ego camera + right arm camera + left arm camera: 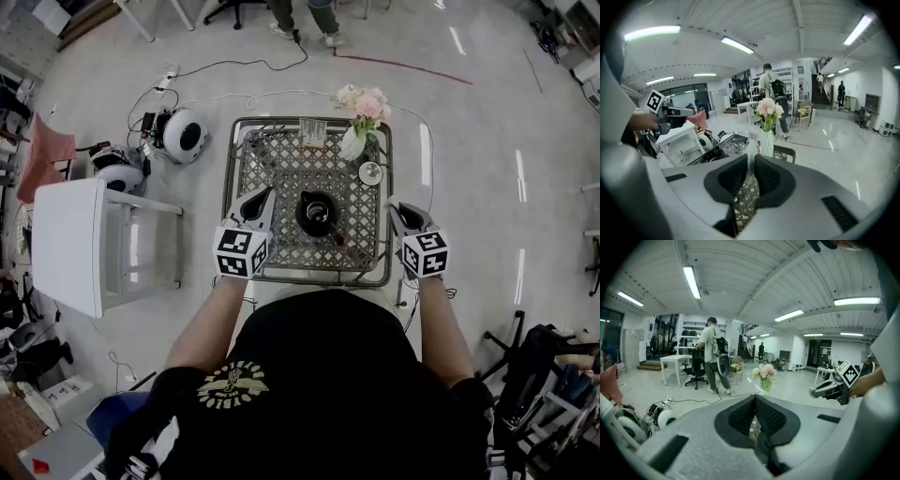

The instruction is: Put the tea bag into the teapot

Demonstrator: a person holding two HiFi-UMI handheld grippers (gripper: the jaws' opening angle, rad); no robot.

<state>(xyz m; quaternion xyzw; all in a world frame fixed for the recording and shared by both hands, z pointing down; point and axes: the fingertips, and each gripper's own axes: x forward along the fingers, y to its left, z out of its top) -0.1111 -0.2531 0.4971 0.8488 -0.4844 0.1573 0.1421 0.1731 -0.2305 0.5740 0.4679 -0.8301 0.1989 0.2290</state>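
Pads of the left gripper (754, 398) sit clenched on nothing, idle beside the black teapot (316, 214) at the middle of the lattice table (281, 183). The right gripper (751, 159) (nearer the job) pinches a pale, thin tea bag (750, 146), upright and edge-on. The teapot lies leftward and below it.

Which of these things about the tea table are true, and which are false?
1. The teapot stands near the middle of the table. True.
2. The flowers are blue. False: they are pink.
3. The left fingers hold the teapot. False: they are together with nothing between them, off to the teapot's side.
4. The right fingers pinch a thin pale thing, probably the tea bag. True.
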